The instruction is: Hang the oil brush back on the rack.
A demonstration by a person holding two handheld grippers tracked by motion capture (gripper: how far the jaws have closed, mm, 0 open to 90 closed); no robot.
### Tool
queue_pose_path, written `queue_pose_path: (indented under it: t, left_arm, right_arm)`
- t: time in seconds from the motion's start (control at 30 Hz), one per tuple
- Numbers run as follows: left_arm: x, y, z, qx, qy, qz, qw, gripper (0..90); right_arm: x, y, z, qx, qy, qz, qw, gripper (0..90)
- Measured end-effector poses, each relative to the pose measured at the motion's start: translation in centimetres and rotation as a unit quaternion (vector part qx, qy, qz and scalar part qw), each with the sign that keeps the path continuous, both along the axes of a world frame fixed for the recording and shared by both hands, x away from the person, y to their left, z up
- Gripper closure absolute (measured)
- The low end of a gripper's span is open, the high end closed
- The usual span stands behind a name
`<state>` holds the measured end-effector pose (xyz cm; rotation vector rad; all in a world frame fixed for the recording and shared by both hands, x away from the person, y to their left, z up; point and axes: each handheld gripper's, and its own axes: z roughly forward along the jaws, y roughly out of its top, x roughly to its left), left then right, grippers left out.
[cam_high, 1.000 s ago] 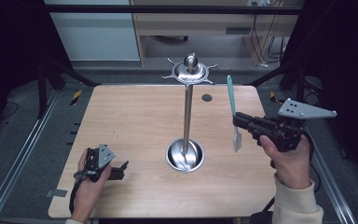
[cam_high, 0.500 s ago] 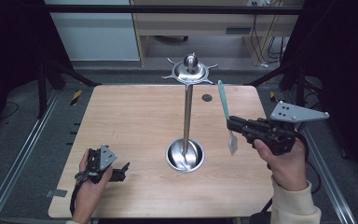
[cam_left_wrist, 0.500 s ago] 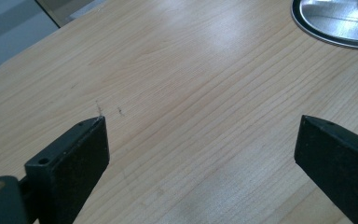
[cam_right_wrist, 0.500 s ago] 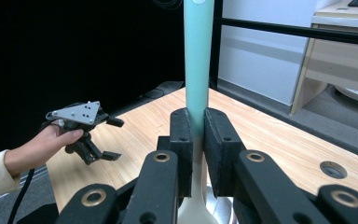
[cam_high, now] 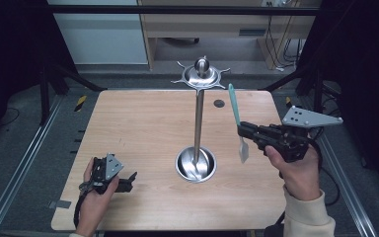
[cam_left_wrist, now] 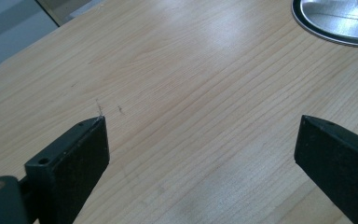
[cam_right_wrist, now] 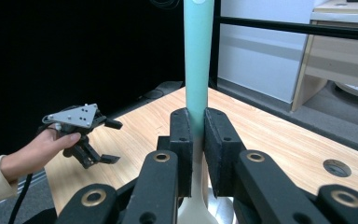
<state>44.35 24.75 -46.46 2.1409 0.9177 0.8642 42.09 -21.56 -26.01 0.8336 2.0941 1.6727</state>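
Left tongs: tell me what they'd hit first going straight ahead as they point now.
Probably the steel base dish of the stand: the open left tongs lie low over the bare wooden table, aimed toward the dish. Depth is hard to judge.

In your right gripper view, the teal handle of the spatula (cam_right_wrist: pixel 196 60) runs off the top edge, so you cannot see its end, and the pale blade is cut off at the bottom edge behind the gripper's linkage. The stretch of handle between the pads is hidden by them. In your left gripper view, the steel base (cam_left_wrist: pixel 338 21) of the stand is clipped by the top and right edges, leaving you just an arc of its rim. In the high view, the left gripper (cam_high: pixel 128 180) is too small to tell how its jaws stand, and your forearms are cut off at the bottom edge.
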Motion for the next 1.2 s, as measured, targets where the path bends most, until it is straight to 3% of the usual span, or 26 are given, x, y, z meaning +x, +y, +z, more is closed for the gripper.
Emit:
queue_pose_path:
  t: [0.77, 1.2]
  left_arm:
    - [0.0, -0.4, -0.1, 0.005, 0.002, -0.007, 1.0, 2.6]
    - [0.0, -0.4, -0.1, 0.008, 0.003, -0.008, 0.9999, 2.7]
  right_arm:
    - [0.5, 0.7, -0.4, -0.008, 0.015, 0.002, 0.9999, 82.2]
    - [1.4, 1.9, -1.5, 0.019, 0.009, 0.001, 0.9998, 82.2]
